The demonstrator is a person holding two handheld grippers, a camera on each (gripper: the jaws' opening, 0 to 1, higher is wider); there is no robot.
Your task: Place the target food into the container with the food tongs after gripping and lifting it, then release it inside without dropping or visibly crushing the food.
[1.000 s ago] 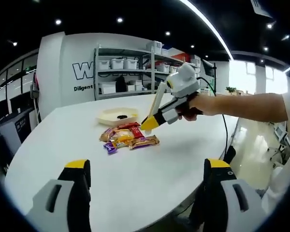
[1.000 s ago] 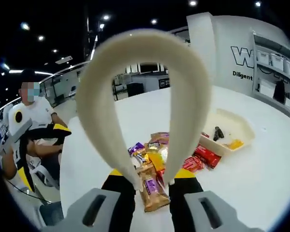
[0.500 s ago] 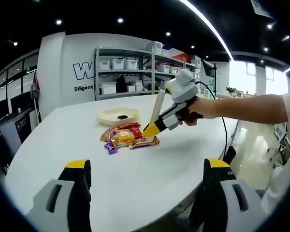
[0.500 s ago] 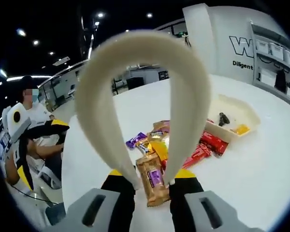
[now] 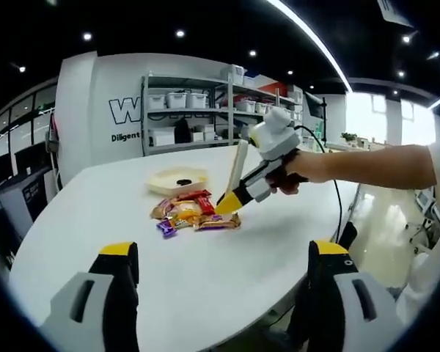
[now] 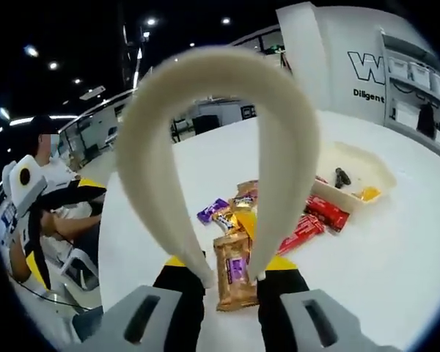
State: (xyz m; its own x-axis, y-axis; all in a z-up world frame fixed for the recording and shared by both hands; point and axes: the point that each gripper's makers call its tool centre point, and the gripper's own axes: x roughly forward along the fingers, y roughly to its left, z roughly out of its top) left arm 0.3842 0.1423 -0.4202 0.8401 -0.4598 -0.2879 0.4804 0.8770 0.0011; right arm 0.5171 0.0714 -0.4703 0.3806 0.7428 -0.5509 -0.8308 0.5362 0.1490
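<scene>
Cream food tongs (image 6: 205,81) are held in my right gripper (image 6: 231,268), which is shut on them. Their two tips straddle a brown snack bar with a purple label (image 6: 235,273), the nearest one in a pile of wrapped snacks (image 6: 279,224) on the white table. In the left gripper view the right gripper (image 5: 231,203) reaches down to the snack pile (image 5: 191,213) from the right. The cream container (image 6: 374,176) lies just beyond the pile and holds a dark piece (image 6: 342,177) and an orange piece (image 6: 368,193). My left gripper (image 5: 224,253) hangs open over the table's near edge.
The white table (image 5: 95,220) is round-edged, with bare surface around the pile. A seated person holds the left gripper (image 6: 62,227) at the table's far side in the right gripper view. Shelves with bins (image 5: 183,110) stand behind the table.
My right gripper has come closer to the pile with the tongs, so the brown bar now sits squarely between the tips. The left gripper has stayed put.
</scene>
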